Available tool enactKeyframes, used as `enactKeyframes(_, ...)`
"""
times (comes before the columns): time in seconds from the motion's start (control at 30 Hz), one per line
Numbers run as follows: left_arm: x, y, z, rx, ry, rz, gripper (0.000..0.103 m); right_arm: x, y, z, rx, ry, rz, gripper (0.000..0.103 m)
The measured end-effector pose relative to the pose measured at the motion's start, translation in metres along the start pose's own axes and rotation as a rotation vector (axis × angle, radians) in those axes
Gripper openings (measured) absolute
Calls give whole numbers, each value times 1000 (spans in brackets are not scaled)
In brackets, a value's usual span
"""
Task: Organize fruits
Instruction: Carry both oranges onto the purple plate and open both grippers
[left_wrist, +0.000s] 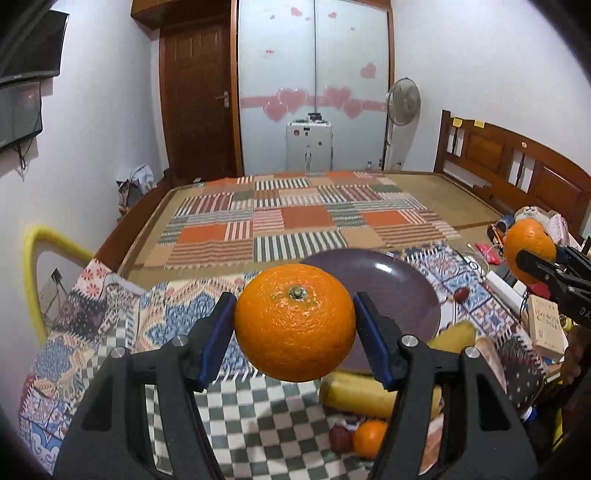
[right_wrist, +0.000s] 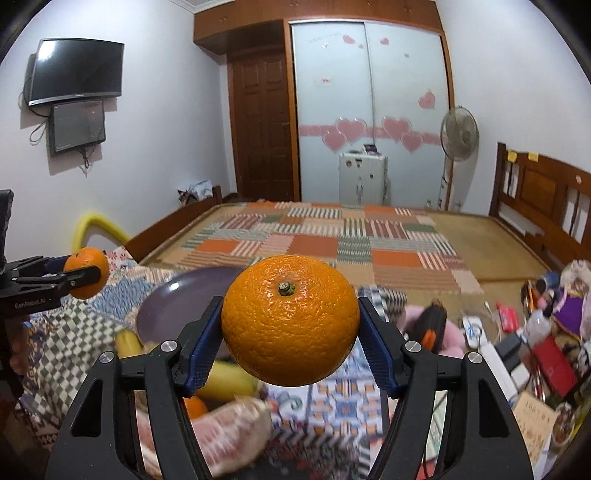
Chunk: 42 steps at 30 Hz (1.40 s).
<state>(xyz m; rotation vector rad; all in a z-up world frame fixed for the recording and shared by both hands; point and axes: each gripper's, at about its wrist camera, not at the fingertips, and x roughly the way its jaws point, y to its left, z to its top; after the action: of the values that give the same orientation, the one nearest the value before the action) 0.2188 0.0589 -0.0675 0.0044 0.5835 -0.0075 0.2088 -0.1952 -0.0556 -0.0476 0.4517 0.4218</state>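
Now, your tools first.
Left tool: its blue pads are clamped on an orange, stem end facing you, lifted clear of the cloth below.
Right tool: it grips a second orange the same way, stem end up and toward you, held in the air.
Cross view: from your left camera, the right tool and its orange show at the far right edge; from your right camera, the left tool and its orange show at the far left.
Purple plate: it lies on the patterned cloth just behind the left orange, and nothing shows on the part you can see.
Bananas: yellow, lying on the checked cloth below and to the right of your left tool, next to the plate's near rim.
Small orange: down on the checked cloth beside a dark red fruit, under your left tool's right finger.
Pink packet: blurred, low in the right view near the bananas; you cannot tell what it is.
Bed: a patchwork mat covers it, beyond the plate.
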Motion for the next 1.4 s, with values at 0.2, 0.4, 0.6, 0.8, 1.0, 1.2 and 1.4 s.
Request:
enactKeyframes(0.2,12,-4,17,0,-13,-14,64,21,7,15,-24,-13,23,67)
enactKeyframes(0.4,35,1,31,-20,7,-27,64,50,11,24,-39,6,42,67)
enactKeyframes(0.6,62,0,36,-9,35,-7,64,82,16,25,-69,51,43,66)
enactKeyframes(0.8,94,-4,36,4,74,-4,64,113,19,24,-99,131,43,66)
enactKeyframes(1.0,120,-1,32,-7,136,-30,64,131,19,23,-106,215,73,66)
enactKeyframes(1.2,140,3,33,-28,191,-63,64,138,25,21,-149,257,83,67)
enactKeyframes(1.4,152,-1,33,-17,235,-73,64,151,33,18,-192,316,118,67)
